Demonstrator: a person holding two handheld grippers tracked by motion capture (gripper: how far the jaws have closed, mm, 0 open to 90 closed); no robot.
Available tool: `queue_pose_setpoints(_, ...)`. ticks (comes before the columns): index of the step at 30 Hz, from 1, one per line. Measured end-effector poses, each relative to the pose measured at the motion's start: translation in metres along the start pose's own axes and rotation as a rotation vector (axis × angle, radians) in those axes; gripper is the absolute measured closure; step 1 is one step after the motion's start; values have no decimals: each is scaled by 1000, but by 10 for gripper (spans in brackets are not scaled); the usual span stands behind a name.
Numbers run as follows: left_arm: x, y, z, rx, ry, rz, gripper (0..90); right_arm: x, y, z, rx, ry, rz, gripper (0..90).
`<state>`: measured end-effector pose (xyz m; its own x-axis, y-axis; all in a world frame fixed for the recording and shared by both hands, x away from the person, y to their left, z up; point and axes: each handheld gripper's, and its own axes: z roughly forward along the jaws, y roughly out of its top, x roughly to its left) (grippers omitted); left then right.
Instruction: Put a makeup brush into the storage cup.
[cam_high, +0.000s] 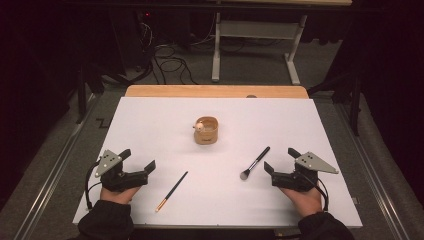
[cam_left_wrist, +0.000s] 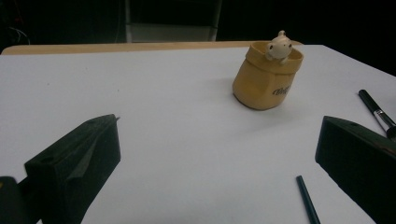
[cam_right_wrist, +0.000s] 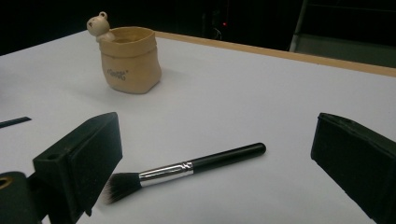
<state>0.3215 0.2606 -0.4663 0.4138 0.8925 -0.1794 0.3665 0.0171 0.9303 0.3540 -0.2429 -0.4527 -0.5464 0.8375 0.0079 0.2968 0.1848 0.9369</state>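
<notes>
Both our grippers, left gripper (cam_high: 138, 160) and right gripper (cam_high: 280, 160), gape empty; the makeup brush (cam_right_wrist: 187, 167) lies between the right's jaws, the thin brush (cam_high: 171, 191), probably an eyeliner brush, beside the left; either may roll when pinched.

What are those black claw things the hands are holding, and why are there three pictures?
Those are grippers: hand-held tools with two black jaws that pinch things. A person holds one in each hand. The high view looks down from above, showing the left gripper and the right gripper resting on the white table. The other two pictures come from small cameras riding on each gripper, looking out between its own jaws. On the table stand a little yellow pot with a tiny bear figure on its rim, a makeup brush lying flat, and a thin pencil-like brush. Both grippers are open and hold nothing.
</notes>
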Motion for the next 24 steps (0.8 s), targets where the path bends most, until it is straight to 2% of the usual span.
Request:
queue_pose_setpoints(5,3,1,4,10,18,-10,7,1,-1,3,16,-2,-15,26)
queue_pose_setpoints(9,3,0,6,61,29,-14,8,1,-3,2,21,-12,-18,26)
queue_pose_setpoints(10,3,0,6,61,29,-14,8,1,-3,2,21,-12,-18,26)
queue_pose_setpoints(11,4,-1,6,86,36,-15,7,1,-3,0,16,-20,-20,26)
queue_pose_setpoints(16,5,-2,4,101,56,-13,7,1,-3,0,13,-30,-25,26)
queue_pose_setpoints(24,9,-6,-3,148,87,-18,8,-5,-1,5,6,-49,-5,35)
